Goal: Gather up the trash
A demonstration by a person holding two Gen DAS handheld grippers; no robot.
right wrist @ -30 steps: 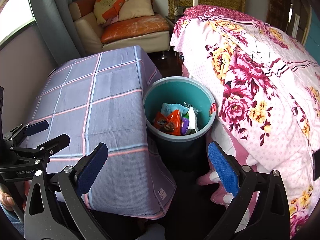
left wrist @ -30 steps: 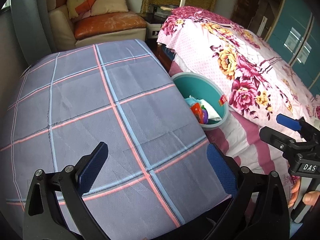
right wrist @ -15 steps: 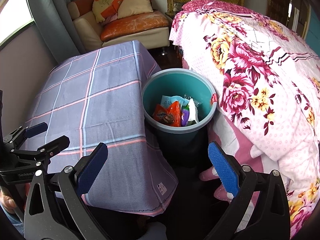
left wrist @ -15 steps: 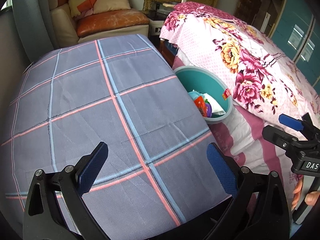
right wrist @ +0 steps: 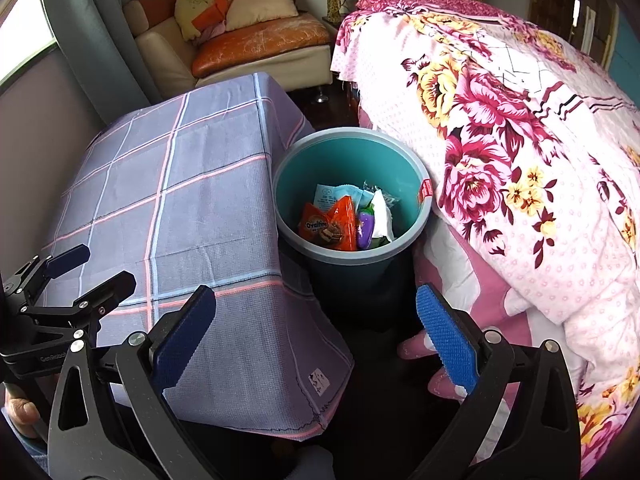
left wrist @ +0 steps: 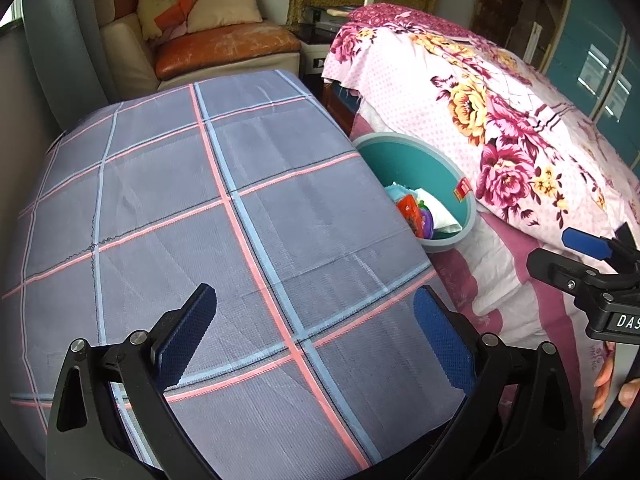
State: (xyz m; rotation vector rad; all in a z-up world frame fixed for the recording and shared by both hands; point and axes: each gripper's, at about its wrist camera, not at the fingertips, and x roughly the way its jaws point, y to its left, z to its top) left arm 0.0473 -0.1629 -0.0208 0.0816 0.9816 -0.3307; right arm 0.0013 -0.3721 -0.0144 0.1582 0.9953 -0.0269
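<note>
While both grippers hang with nothing between their pads, the trash sits in the bin (right wrist: 352,196), which stands upright on the floor, wedged between the table (right wrist: 192,208) and the bed (right wrist: 520,152), its mouth facing up. The left gripper (left wrist: 316,332) is spread wide above the cloth, and the right gripper (right wrist: 316,328) is spread wide over the gap in front of the bin; that placement looks like a pause after dropping, with the bin close enough for either arm to reach. Inside, the orange wrapper (right wrist: 328,224) lies tilted, its long axis running roughly from the table side toward the bed side, printed face up. A purple piece (right wrist: 365,226) and white paper (right wrist: 382,216) stand more on end just beside it. No trash shows on the cloth, so the collecting seems about finished.
</note>
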